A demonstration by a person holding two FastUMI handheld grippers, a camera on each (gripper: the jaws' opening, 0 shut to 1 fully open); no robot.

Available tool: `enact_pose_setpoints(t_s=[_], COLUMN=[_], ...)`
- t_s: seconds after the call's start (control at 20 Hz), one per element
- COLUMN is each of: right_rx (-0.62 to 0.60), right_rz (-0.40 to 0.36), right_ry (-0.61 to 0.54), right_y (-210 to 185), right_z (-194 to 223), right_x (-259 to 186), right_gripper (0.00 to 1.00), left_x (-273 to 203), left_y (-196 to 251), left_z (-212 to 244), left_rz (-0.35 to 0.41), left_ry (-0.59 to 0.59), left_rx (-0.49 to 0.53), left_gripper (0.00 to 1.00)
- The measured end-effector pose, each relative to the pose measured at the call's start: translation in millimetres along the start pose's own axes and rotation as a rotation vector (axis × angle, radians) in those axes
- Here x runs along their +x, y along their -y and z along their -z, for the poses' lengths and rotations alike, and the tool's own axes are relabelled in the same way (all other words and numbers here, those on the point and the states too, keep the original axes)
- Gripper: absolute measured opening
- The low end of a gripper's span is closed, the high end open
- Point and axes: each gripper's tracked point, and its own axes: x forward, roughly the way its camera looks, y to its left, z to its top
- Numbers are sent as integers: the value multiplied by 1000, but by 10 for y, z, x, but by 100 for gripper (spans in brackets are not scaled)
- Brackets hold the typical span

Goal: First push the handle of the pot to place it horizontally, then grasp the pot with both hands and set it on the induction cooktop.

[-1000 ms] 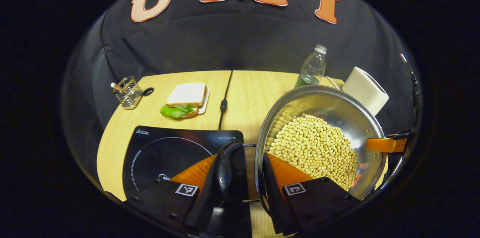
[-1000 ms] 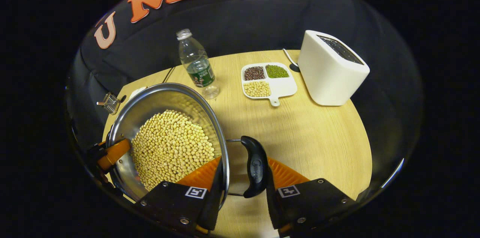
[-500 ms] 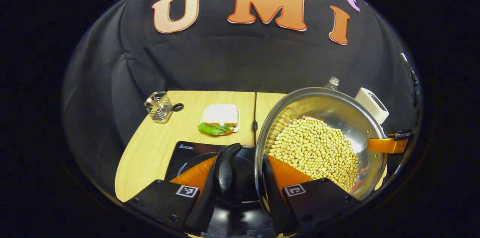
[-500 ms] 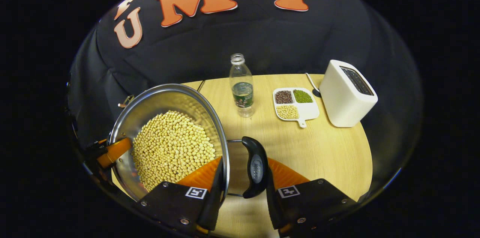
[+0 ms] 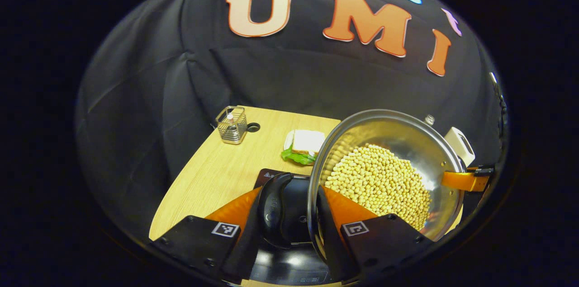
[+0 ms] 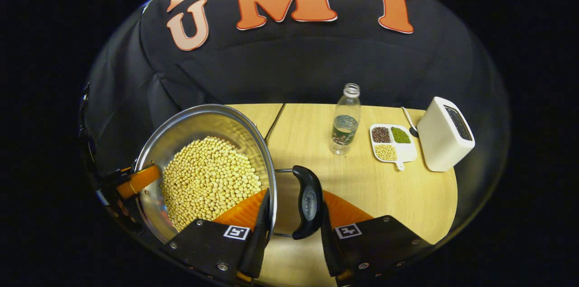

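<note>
A steel pot (image 5: pixel 407 138) full of pale beans (image 5: pixel 377 183) hangs in the air, held from both sides. My left gripper (image 5: pixel 289 214) is shut on the pot's black left handle (image 5: pixel 271 205), one finger inside the rim and one outside the handle. The black induction cooktop (image 5: pixel 294 266) lies just beneath that handle. In the right gripper view the pot (image 6: pixel 199 129) is at the left. There my right gripper (image 6: pixel 294 221) is shut on the other black handle (image 6: pixel 308 201) in the same way, above bare table. The other gripper's orange finger (image 6: pixel 138 180) shows at the far rim.
On the wooden table (image 5: pixel 212 174) stand a wire basket (image 5: pixel 231 124) and a sandwich on a plate (image 5: pixel 304 146) behind the cooktop. To the right are a water bottle (image 6: pixel 345 119), a divided dish of beans (image 6: pixel 392 142) and a white toaster (image 6: pixel 445 133). A black cable (image 6: pixel 273 119) runs backward.
Both grippers have carried the pot up and to the left, from beside the cooktop to over it. The things on the table look farther away and lower now.
</note>
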Motion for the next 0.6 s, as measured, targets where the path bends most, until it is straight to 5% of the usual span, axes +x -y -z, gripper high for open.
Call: enact_pose_setpoints(t_s=[0.3, 0.6], right_rx=[-17, -21], right_rz=[-38, -27], right_ry=[-3, -34], right_y=[129, 207], right_z=[-103, -179], right_x=[-16, -73], right_gripper=[54, 54], left_x=[-464, -357], left_y=[-130, -99], left_z=[-263, -146], left_rz=[-50, -53], left_ry=[3, -38], left_rx=[-1, -9], left_gripper=[68, 67])
